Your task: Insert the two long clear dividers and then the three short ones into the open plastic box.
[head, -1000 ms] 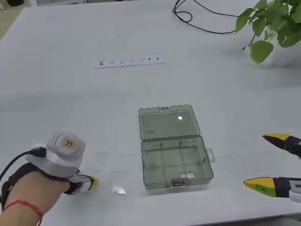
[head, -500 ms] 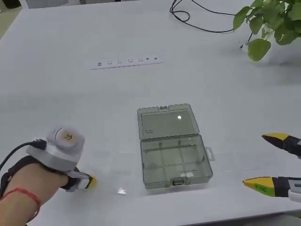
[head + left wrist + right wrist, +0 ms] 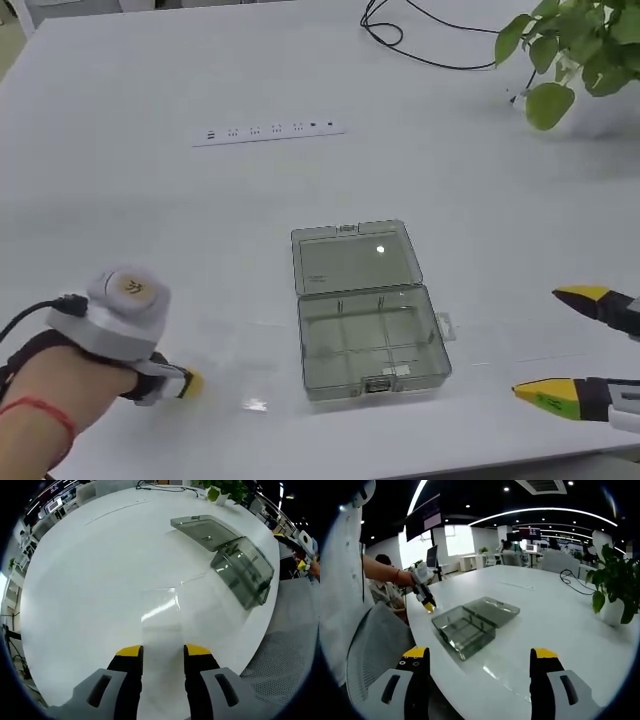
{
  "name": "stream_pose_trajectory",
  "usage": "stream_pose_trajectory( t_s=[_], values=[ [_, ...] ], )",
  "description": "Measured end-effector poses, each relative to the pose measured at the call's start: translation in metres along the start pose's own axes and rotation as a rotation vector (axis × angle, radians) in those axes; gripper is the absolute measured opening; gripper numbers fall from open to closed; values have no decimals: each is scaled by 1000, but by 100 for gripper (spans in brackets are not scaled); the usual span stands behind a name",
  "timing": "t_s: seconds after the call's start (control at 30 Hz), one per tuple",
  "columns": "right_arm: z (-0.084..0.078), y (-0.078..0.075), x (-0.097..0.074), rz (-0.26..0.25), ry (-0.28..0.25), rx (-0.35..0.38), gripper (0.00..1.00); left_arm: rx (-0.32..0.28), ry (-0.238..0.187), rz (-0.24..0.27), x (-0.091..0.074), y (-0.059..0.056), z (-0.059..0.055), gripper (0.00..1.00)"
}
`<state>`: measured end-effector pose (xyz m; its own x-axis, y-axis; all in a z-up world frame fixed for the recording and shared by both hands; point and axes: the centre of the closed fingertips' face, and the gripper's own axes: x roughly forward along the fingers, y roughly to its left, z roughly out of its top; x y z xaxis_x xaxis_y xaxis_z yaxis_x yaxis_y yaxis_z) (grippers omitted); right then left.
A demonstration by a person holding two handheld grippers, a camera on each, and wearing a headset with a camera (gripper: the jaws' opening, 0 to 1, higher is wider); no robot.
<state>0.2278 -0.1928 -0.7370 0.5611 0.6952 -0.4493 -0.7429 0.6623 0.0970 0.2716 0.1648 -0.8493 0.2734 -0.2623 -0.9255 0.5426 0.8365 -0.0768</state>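
Observation:
The open smoky plastic box [image 3: 372, 340] lies mid-table with its lid [image 3: 355, 254] folded flat behind it; thin walls show inside, but I cannot tell which are dividers. It also appears as the box [image 3: 243, 571] and the box [image 3: 464, 628]. Clear dividers [image 3: 161, 605] lie flat on the white table just ahead of my left gripper [image 3: 163, 651], which is open with a narrow gap. That left gripper [image 3: 190, 384] rests low, left of the box. My right gripper [image 3: 563, 346] hovers right of the box, jaws wide apart and empty. A clear strip [image 3: 515, 361] lies between it and the box.
A white power strip [image 3: 268, 131] lies at the back of the table. A black cable [image 3: 420, 48] and a potted plant [image 3: 575, 50] are at the far right. The table's front edge runs close below both grippers. A mesh chair [image 3: 375, 645] stands beside the table.
My left gripper and hand have slid a little to the left along the table. The right gripper has barely moved. The box stays put.

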Motion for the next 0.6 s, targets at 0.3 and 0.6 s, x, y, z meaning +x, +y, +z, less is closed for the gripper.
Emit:
stream_pose_trajectory(
  t_s=[0.3, 0.6],
  values=[
    [2, 1, 1, 0, 4, 3, 82, -46, -30, -19, -3, -3, 0, 30],
    [10, 1, 2, 0, 1, -1, 81, -107, -85, -47, -13, -10, 4, 30]
  ],
)
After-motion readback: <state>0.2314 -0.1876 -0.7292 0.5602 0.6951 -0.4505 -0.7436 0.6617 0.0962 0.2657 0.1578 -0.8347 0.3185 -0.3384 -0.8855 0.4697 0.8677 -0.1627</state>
